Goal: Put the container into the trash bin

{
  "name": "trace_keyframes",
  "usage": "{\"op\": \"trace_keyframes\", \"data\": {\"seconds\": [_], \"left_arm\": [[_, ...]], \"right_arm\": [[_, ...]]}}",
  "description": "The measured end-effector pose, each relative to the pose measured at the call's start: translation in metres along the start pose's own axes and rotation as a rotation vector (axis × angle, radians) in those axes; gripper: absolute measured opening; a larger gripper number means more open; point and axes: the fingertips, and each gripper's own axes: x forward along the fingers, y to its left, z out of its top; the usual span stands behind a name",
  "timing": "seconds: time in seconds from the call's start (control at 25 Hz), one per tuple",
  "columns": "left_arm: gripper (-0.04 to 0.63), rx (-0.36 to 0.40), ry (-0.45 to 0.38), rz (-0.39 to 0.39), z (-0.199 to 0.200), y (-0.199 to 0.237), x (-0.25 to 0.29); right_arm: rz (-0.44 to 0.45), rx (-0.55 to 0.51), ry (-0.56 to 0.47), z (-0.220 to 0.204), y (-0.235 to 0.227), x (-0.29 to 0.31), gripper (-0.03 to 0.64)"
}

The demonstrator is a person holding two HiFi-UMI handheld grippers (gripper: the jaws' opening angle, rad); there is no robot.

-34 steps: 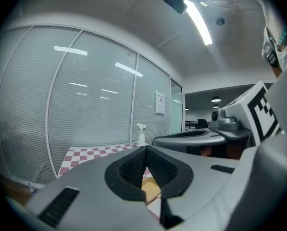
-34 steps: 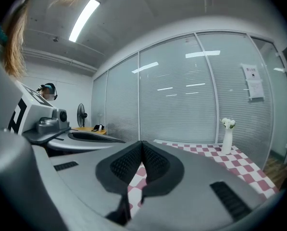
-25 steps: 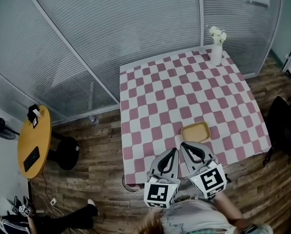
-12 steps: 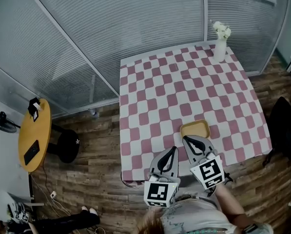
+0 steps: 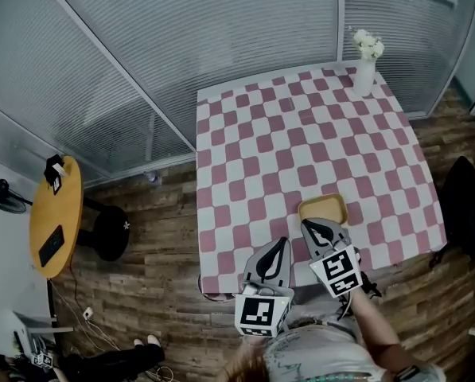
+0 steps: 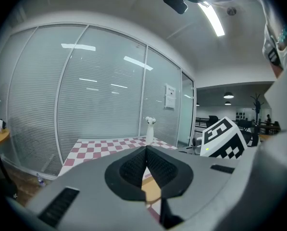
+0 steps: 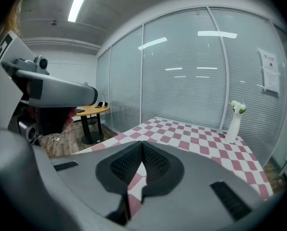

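Clenched tight, the right gripper [image 5: 313, 224] has its two jaws pressed tip to tip with nothing caught between them; only checked cloth shows through the gap behind the pads. Its tip sits at the near edge of the container [image 5: 323, 209], a shallow tan tray. The head view does not settle whether they touch or stand just apart. The left gripper [image 5: 282, 244] is clenched too, jaws meeting at the tip and empty. It hovers beside its partner, over the near edge of the table [image 5: 253, 142] and to the left of the container.

The container lies flat on the pink-and-white cloth, close to the table's near edge and toward its right side. Beyond it the cloth runs bare to a white vase [image 5: 365, 74] of flowers at the far right corner, well apart from both grippers.

A glass partition [image 5: 181, 38] with blinds closes off the table's far side and runs down past its left edge. To the left, wooden floor [image 5: 165, 237] lies open between the table and a round yellow side table [image 5: 58, 213], which is well apart. At the table's near left corner a round rim [image 5: 204, 291] peeks out from under the cloth; it may be the trash bin, though too little of it shows to be sure.
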Motion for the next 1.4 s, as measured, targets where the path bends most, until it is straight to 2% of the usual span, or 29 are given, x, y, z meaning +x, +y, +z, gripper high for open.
{"op": "trace_keyframes", "data": {"seconds": [0.16,0.36,0.52,0.88,1.24,1.4], "left_arm": [[0.006,0.010,0.021,-0.018,-0.004,0.009,0.002],[0.006,0.015,0.013,-0.047,-0.003,0.018,0.007],[0.006,0.009,0.042,-0.068,-0.006,0.023,0.006],[0.006,0.000,0.061,-0.072,-0.016,0.045,0.003],[0.006,-0.004,0.084,-0.084,-0.025,0.065,0.006],[0.006,-0.001,0.090,-0.083,-0.029,0.073,0.006]], "right_arm": [[-0.012,0.034,0.032,-0.009,0.000,0.009,-0.006],[-0.043,0.040,0.083,-0.023,-0.004,0.018,-0.006],[-0.059,0.041,0.138,-0.038,-0.004,0.028,-0.006],[-0.064,0.019,0.319,-0.083,-0.001,0.057,-0.004],[-0.058,0.010,0.484,-0.129,0.002,0.081,0.076],[-0.072,0.003,0.541,-0.149,0.001,0.090,0.081]]}}
